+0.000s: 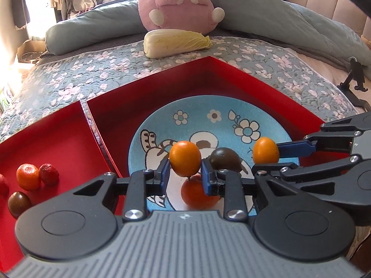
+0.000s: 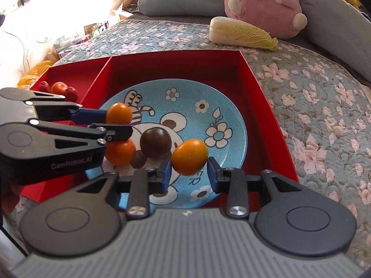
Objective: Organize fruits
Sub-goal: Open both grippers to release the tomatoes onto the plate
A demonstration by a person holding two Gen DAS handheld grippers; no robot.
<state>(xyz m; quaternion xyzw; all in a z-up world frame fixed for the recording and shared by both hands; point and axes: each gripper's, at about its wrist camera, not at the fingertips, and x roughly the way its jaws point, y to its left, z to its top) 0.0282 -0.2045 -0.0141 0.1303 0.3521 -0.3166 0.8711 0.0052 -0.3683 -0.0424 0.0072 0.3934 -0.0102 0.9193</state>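
Left gripper [image 1: 185, 176]: lower centre of the left wrist view; jaws clamped on an orange fruit [image 1: 185, 158], held above the plate.

Right gripper [image 2: 189, 173]: lower centre of the right wrist view; jaws clamped on a second orange fruit [image 2: 189, 157], also above the plate. Seen from the left wrist camera it enters at the right edge [image 1: 266, 159].

Plate [image 1: 208, 106]: blue, with cartoon animal and flower print; lies in the large compartment of the red tray [image 1: 148, 88].

On the plate: one dark brown fruit [image 2: 155, 141] near the middle; one mandarin [image 2: 120, 151] to its left in the right wrist view, partly behind the left gripper; one small brown item [image 2: 138, 159] touching both, kind unclear.

Small compartment, left side of tray: a mandarin [image 1: 27, 176], a red fruit [image 1: 48, 174] touching it, a dark brown fruit [image 1: 19, 203] below, another red fruit cut off at the frame edge.

Surroundings: flowered bedspread [image 1: 69, 78]; cabbage [image 1: 176, 42] beyond the tray; pink plush toy [image 1: 178, 7] behind it.
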